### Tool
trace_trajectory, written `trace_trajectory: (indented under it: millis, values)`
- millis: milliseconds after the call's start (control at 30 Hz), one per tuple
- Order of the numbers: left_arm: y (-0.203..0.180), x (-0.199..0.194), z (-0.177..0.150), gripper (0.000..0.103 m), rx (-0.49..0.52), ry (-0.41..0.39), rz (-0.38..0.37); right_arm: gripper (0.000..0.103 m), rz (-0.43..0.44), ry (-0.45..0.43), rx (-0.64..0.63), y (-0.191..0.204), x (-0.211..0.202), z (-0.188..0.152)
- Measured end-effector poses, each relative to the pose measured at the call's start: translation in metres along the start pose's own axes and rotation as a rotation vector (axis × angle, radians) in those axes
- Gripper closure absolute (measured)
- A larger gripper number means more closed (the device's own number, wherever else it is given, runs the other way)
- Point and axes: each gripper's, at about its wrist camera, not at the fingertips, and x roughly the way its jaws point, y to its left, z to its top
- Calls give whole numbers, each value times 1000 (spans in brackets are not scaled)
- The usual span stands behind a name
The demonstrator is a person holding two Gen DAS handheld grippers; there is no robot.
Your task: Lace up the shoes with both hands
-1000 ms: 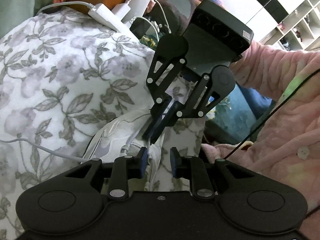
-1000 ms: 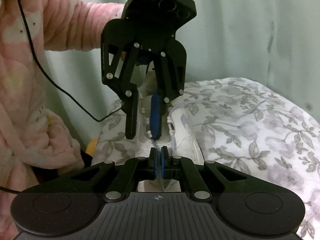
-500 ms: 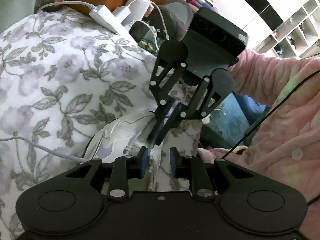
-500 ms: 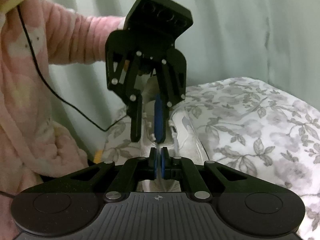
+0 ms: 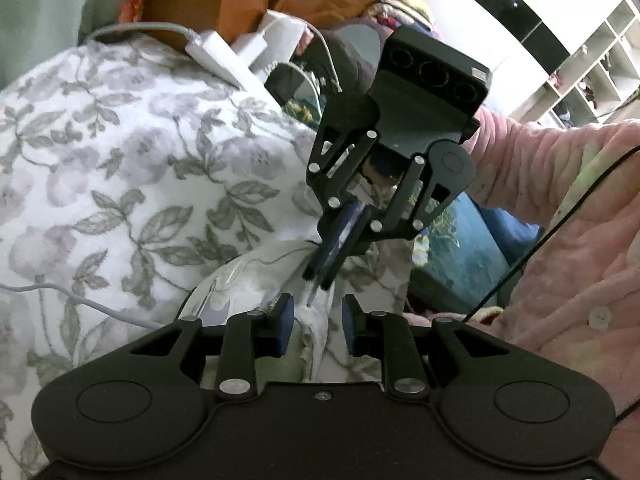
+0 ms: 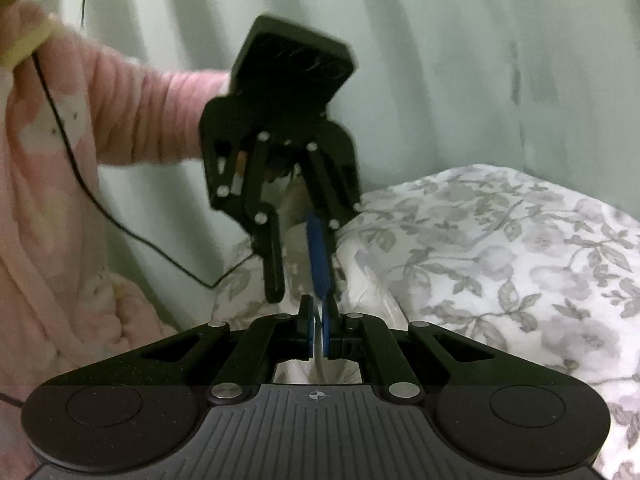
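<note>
A white shoe (image 5: 240, 280) lies on the floral bedcover (image 5: 120, 168), just ahead of my left gripper (image 5: 316, 322). That gripper is open, with nothing between its blue pads. My right gripper (image 5: 322, 270) hangs over the shoe from the far side, shut on a thin white lace (image 5: 311, 298). In the right wrist view the right gripper (image 6: 318, 330) pinches the lace (image 6: 319, 346) between its pads. The left gripper (image 6: 298, 280) faces it, open above the shoe (image 6: 370, 280). Most of the shoe's eyelets are hidden behind the fingers.
A white power strip (image 5: 216, 56) with plugs lies at the bedcover's far edge. A white cable (image 5: 80, 300) trails across the cover. A black cable (image 6: 132, 232) hangs by a pink sleeve (image 6: 152, 120). A green curtain (image 6: 460, 80) stands behind. White shelves (image 5: 592, 76) are far right.
The right wrist view is blurred from motion, and the left gripper now sits lower and further right in it. The right gripper stays shut on the lace. The left gripper stays open.
</note>
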Motion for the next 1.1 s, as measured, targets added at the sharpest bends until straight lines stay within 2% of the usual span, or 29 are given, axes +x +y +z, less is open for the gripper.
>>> trace_trajectory:
  millis: [100, 200, 333, 467, 500, 567, 600, 667, 733, 767, 800, 867, 900, 967, 1067, 1100]
  values:
    - [-3, -5, -2, 81, -8, -46, 24, 100, -24, -12, 2, 3, -6, 0]
    - [-4, -14, -8, 81, -89, -139, 42, 100, -40, -27, 0, 7, -11, 1]
    - [-14, -16, -15, 83, -102, -170, 149, 100, -80, -3, -10, 10, -9, 1]
    - [-22, -27, -25, 83, -152, -262, 221, 96, -117, 36, -44, 17, 1, 4]
    - [-25, -28, -26, 79, -150, -274, 250, 88, -127, 46, -52, 17, 4, 5]
    - [-31, -32, -29, 63, -146, -299, 309, 77, -148, 67, -65, 19, 8, 7]
    - [-33, -34, -31, 55, -143, -311, 338, 76, -164, 80, -76, 22, 10, 8]
    - [-39, -38, -33, 51, -139, -335, 397, 76, -212, 102, -95, 29, 13, 11]
    - [-44, -41, -36, 29, -134, -359, 455, 74, -249, 129, -83, 32, 13, 16]
    - [-47, -43, -38, 24, -132, -371, 484, 63, -266, 134, -72, 33, 12, 18]
    - [-50, -45, -39, 22, -130, -383, 514, 49, -294, 129, -64, 35, 10, 19]
    - [-56, -49, -42, 19, -125, -407, 572, 42, -352, 102, -86, 39, 3, 21]
    - [-57, -49, -42, 19, -120, -407, 579, 31, -386, 83, -104, 42, 0, 22]
    - [-61, -51, -42, 19, -107, -415, 616, 20, -443, 51, -131, 48, -5, 23]
    - [-71, -51, -45, 12, -28, -440, 701, 19, -465, 92, -134, 58, -5, 27]
    - [-75, -51, -47, 5, 16, -453, 726, 12, -471, 109, -133, 61, -3, 27]
